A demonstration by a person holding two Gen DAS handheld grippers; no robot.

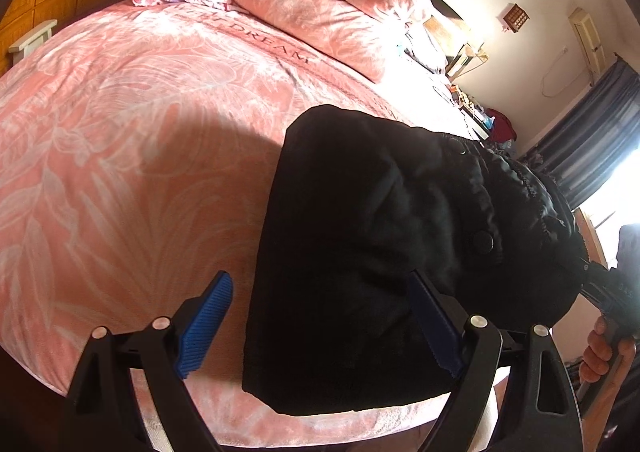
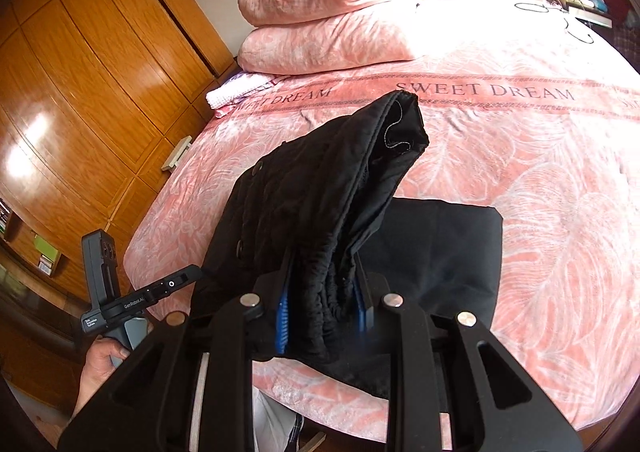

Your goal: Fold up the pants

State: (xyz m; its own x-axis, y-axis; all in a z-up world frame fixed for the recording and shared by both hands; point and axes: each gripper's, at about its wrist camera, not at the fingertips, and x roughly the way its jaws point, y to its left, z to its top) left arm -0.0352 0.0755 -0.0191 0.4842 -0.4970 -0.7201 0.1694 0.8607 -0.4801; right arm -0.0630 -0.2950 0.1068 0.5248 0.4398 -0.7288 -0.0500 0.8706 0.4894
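We hold two hand-held grippers over the near edge of a bed covered by a pink leaf-print bedspread (image 2: 540,179) lettered "SWEET DREAM". The black pants (image 2: 320,191) lie partly on that bedspread at the near edge, with one portion lifted clear of it.

In the right wrist view, our right gripper (image 2: 322,312) is clamped on the gathered elastic waistband of the pants, the blue pads pressing the bunched cloth from both sides. From that grip the fabric rises toward twelve o'clock into a peaked fold, with a flat layer of the pants spread on the bedspread at about three o'clock of the grip. At eight o'clock we see our left hand (image 2: 102,362) around the handle of the other device.

In the left wrist view, our left gripper (image 1: 320,326) stands with its jaws wide apart; the blue fingers (image 1: 206,326) straddle the lower part of the pants without pinching it. The lifted cloth mounds toward two o'clock, showing a round black button (image 1: 483,242). Two pink pillows (image 1: 320,7) lie stacked at twelve o'clock, and a wooden wardrobe (image 2: 80,91) stands at ten o'clock in the right wrist view.
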